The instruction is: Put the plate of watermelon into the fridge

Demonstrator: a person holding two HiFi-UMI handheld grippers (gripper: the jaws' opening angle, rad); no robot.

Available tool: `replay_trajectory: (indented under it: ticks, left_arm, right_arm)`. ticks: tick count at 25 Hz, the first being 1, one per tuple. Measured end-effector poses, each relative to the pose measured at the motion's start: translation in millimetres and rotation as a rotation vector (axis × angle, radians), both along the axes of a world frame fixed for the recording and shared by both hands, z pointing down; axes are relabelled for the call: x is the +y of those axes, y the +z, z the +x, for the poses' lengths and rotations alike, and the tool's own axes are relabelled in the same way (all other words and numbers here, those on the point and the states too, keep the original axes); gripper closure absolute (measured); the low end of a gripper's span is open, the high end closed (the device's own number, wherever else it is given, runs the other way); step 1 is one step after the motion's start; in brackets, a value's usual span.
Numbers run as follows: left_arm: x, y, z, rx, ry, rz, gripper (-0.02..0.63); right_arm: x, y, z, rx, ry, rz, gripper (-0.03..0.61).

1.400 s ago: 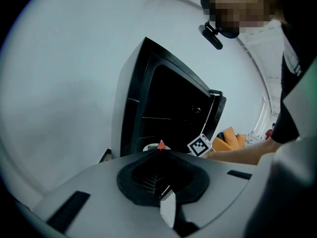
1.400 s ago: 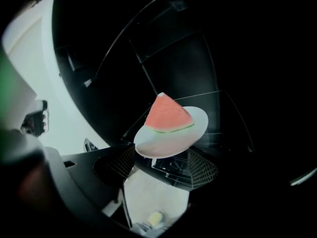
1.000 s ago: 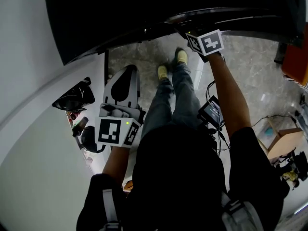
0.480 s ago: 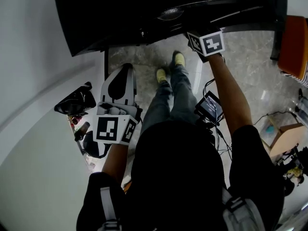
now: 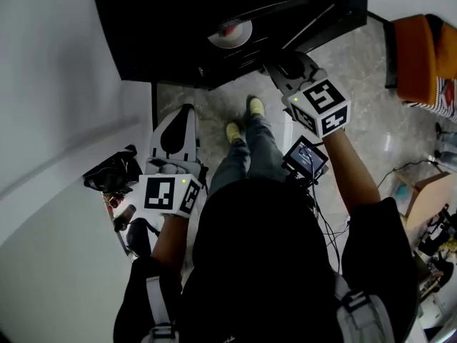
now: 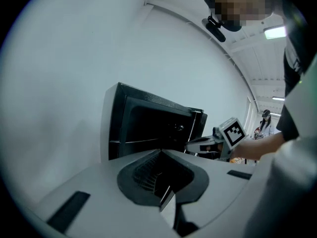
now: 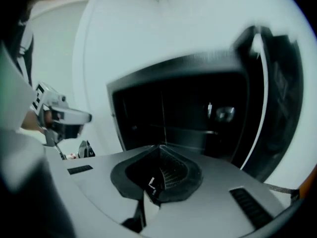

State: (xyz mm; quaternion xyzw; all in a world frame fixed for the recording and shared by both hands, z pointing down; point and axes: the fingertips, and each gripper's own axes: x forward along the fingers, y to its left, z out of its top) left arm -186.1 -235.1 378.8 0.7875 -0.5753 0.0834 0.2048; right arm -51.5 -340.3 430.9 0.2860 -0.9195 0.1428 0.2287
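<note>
Plate of watermelon (image 5: 230, 33) is being gripped by neither gripper: it is lying on a shelf inside the open fridge (image 5: 164, 27). The left gripper (image 5: 187, 111) is being held low, its jaws pressed together on nothing, with the plate well ahead of them and off to their right. The right gripper (image 5: 275, 64) is being held at the fridge's front edge, its jaws likewise pressed together and empty. The plate is lying just ahead of them, so this gripper is the nearer. The open door (image 7: 280, 98) is standing to the right of those jaws, and shutting it is judged to be what remains.
</note>
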Motion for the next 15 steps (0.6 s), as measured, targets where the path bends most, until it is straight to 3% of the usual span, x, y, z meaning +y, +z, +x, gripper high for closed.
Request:
replay_trajectory:
  ticks: [8, 15]
  left_arm:
    - [29, -47, 9, 0.009, 0.054, 0.110, 0.601]
    - [61, -69, 6, 0.001, 0.079, 0.169, 0.601]
  right_arm:
    - [62, -110, 30, -0.082, 0.085, 0.116, 0.565]
    - [118, -152, 57, -0.141, 0.145, 0.162, 0.565]
